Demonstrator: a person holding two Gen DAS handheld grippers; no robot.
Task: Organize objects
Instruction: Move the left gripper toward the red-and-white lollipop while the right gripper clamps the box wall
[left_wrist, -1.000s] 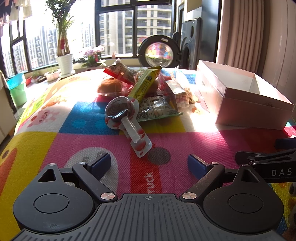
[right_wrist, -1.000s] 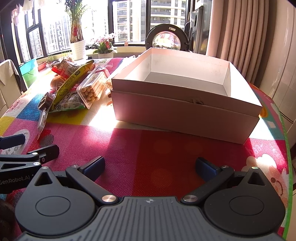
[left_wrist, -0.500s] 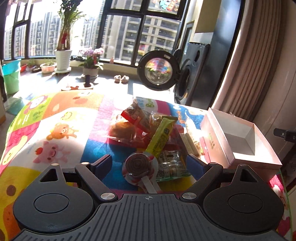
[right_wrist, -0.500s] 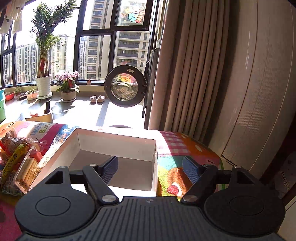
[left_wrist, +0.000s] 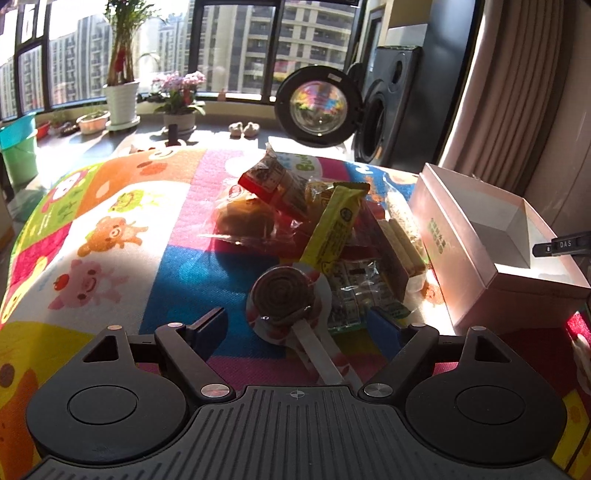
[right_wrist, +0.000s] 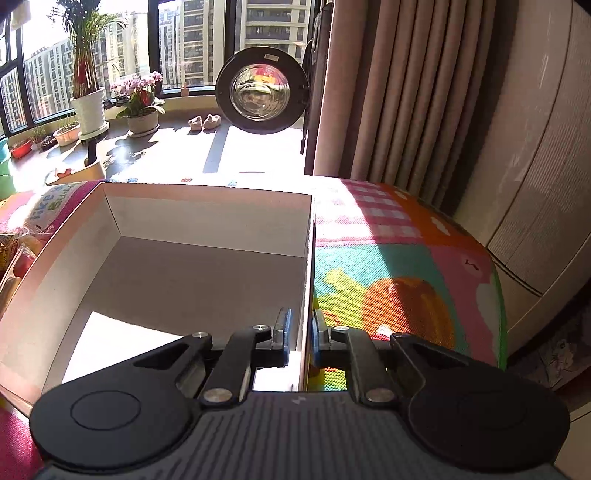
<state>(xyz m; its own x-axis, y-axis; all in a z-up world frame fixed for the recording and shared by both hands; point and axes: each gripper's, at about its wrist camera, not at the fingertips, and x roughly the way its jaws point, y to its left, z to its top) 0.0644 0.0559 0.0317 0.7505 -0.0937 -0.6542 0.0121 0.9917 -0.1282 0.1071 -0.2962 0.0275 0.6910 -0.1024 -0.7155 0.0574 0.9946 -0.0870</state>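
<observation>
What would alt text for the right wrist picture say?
The right claw pinches the right-hand wall of an empty white box, one finger inside and one outside. The box sits on a colourful play mat, with sunny windows beyond.

Your left gripper (left_wrist: 295, 325) hung with its jaws spread wide; your right gripper (right_wrist: 300, 338) had its jaws pinched nearly together on a box wall (right_wrist: 306, 295).

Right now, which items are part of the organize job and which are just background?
Job: lollipop, yellow bar, red packet, wafer pack, box, left tongs, right tongs.
Background: potted plant, flower pot, washer door, curtain.
</observation>
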